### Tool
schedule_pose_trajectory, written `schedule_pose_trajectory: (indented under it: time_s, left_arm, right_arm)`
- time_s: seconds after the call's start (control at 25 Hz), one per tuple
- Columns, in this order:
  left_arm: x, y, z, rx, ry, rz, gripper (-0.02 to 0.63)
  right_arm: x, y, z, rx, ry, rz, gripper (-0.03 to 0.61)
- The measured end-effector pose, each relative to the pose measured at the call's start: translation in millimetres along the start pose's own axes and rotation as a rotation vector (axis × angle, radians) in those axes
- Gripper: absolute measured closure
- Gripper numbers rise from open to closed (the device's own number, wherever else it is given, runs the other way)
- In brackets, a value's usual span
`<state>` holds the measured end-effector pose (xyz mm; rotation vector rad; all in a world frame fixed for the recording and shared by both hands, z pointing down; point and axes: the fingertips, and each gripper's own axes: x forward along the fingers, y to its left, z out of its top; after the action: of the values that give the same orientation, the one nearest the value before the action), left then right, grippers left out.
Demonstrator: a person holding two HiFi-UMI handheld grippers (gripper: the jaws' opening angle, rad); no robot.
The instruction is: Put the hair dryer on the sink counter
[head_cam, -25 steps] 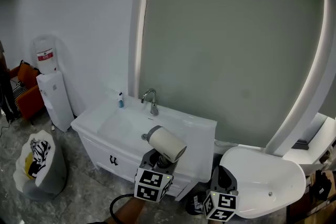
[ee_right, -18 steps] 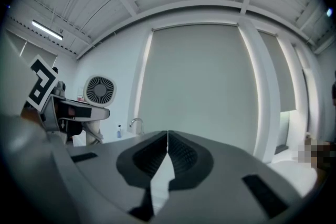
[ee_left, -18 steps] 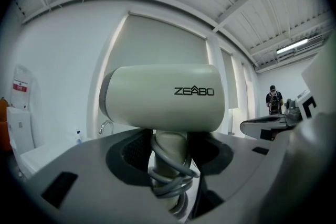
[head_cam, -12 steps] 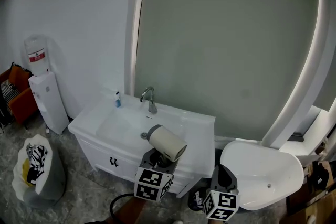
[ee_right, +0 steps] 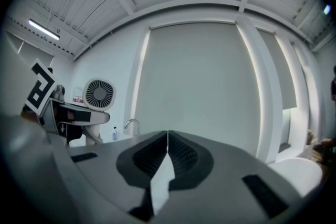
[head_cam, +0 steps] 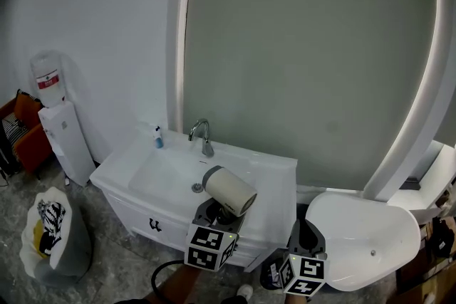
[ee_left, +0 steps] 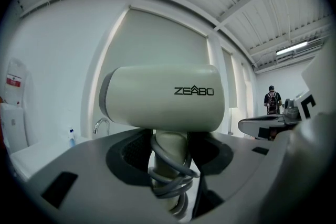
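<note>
The dryer (head_cam: 228,190) stands upright in the air, just in front of the counter (head_cam: 278,185) and not yet on it. The left gripper (head_cam: 216,214) clamps its handle, with the cord (ee_left: 169,182) wound around it between the jaws. That cord may give under the pads, so the top-heavy barrel could tip. Set down too close to the basin (head_cam: 160,171) or the front edge, the round barrel could roll off. The right gripper (head_cam: 305,247) is clenched on nothing and could not catch it. Compared with a second ago, the grip looks the same. Both grippers sit slightly nearer the counter, and the view has swung a little.
</note>
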<state>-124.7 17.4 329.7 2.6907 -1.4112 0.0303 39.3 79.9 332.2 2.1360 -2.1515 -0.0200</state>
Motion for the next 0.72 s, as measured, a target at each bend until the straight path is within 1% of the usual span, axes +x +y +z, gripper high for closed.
schedule_pose_trajectory:
  time_s: [0.2,0.36,0.56,0.72]
  left_arm:
    - [44.0,7.2,-2.1,-0.006,0.013,0.021,0.407]
    - [84.8,5.2,-5.8,0.003,0.024,0.025,0.407]
    - [144.9,0.7,-13.4,-0.011,0.054,0.039,0.407]
    - [190.2,-5.3,-8.8,-0.012,0.059,0.059,0.407]
  right_arm:
    - [44.2,-21.2,-5.6,0.013,0.008,0.024,0.557]
    - [79.3,-43.7,-17.6,0.022,0.032,0.038,0.557]
    - [127.3,-84.4,-32.8,0.035,0.070,0.049,0.557]
    - [167.8,-115.9,-33.9,0.045,0.077,0.077,0.557]
